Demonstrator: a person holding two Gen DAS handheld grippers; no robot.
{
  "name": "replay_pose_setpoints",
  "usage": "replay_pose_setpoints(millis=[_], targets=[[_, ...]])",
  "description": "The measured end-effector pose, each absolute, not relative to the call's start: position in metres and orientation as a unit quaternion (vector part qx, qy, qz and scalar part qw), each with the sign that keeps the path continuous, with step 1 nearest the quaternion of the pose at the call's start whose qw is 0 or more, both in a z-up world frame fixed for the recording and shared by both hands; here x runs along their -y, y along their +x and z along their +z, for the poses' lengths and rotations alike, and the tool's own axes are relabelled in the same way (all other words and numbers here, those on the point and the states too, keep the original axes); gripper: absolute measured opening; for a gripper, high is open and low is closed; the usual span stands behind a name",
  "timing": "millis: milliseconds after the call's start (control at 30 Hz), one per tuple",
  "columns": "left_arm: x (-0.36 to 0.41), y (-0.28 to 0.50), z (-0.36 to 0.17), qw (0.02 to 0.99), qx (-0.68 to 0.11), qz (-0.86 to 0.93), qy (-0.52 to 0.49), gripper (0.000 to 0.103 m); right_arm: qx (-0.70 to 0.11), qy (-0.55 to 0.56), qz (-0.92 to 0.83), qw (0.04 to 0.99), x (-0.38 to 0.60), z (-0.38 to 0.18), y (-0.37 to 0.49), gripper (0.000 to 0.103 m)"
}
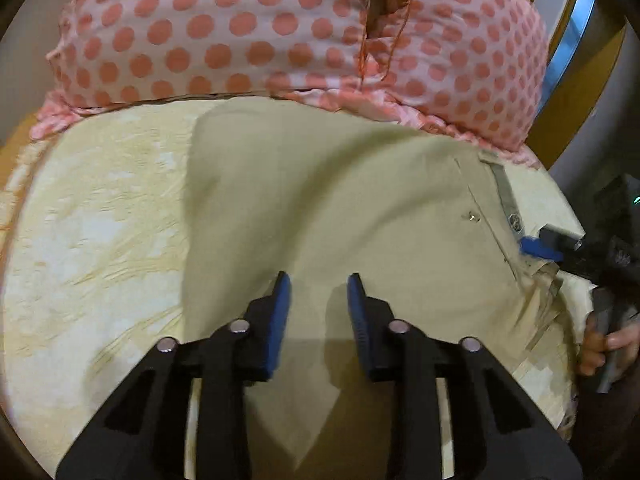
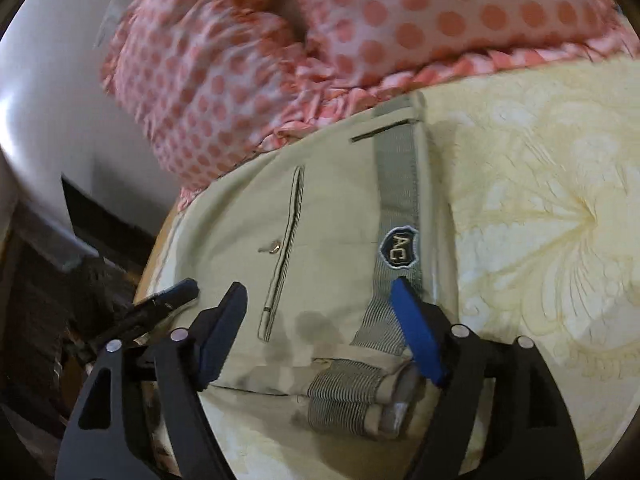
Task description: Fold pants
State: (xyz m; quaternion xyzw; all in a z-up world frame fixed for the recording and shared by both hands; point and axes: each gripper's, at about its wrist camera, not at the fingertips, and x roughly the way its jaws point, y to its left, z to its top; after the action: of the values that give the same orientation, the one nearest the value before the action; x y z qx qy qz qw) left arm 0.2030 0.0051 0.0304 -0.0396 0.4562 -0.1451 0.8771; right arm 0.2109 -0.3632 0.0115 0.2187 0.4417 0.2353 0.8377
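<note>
Khaki cotton pants (image 1: 320, 208) lie flat on the pale yellow floral bedsheet (image 1: 100, 220), just below a pink polka-dot pillow (image 1: 240, 32) — we look partly folded, legs seemingly doubled, more folds to go. Our left tongs (image 1: 319, 280) hover wide above smooth cloth, holding nothing. Our right tongs (image 2: 320, 292) spread wide over the ribbed grey waistband (image 2: 396, 200) — empty too, beside the buttoned pocket (image 2: 286, 248).

Bed with pale yellow floral-patterned bedspread (image 1: 100, 220). Pink pillow with coral polka dots (image 1: 240, 32) at its head. White wall (image 2: 44, 120) beside; wooden frame (image 1: 560, 92) behind.
</note>
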Motion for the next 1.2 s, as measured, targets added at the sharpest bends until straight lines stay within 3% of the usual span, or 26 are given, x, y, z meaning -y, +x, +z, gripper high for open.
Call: replay_pose_setpoints(millis=[33, 100, 200, 433, 567, 1200], targets=[[-0.006, 0.193, 0.035, 0.882, -0.450, -0.132, -0.037, 0.063, -0.430, 0.192, 0.214, 0.856, 0.361, 0.019, 0.195, 0.086], [-0.007, 0.158, 0.048, 0.904, -0.411, -0.115, -0.013, 0.088, -0.388, 0.154, 0.221, 0.882, 0.357, 0.032, 0.158, 0.095], [-0.003, 0.105, 0.053, 0.922, -0.379, -0.078, 0.026, 0.097, -0.361, 0.105, 0.226, 0.899, 0.337, 0.026, 0.104, 0.099], [-0.003, 0.057, 0.016, 0.909, -0.415, -0.043, -0.005, 0.101, -0.368, 0.008, 0.158, 0.916, 0.283, -0.004, 0.073, 0.100], [0.000, 0.045, 0.009, 0.917, -0.398, -0.005, 0.012, 0.101, -0.358, -0.021, 0.112, 0.927, 0.273, -0.012, 0.060, 0.102], [-0.002, 0.039, 0.009, 0.927, -0.376, -0.003, 0.010, 0.101, -0.319, -0.002, 0.071, 0.945, 0.272, -0.019, 0.049, 0.102]])
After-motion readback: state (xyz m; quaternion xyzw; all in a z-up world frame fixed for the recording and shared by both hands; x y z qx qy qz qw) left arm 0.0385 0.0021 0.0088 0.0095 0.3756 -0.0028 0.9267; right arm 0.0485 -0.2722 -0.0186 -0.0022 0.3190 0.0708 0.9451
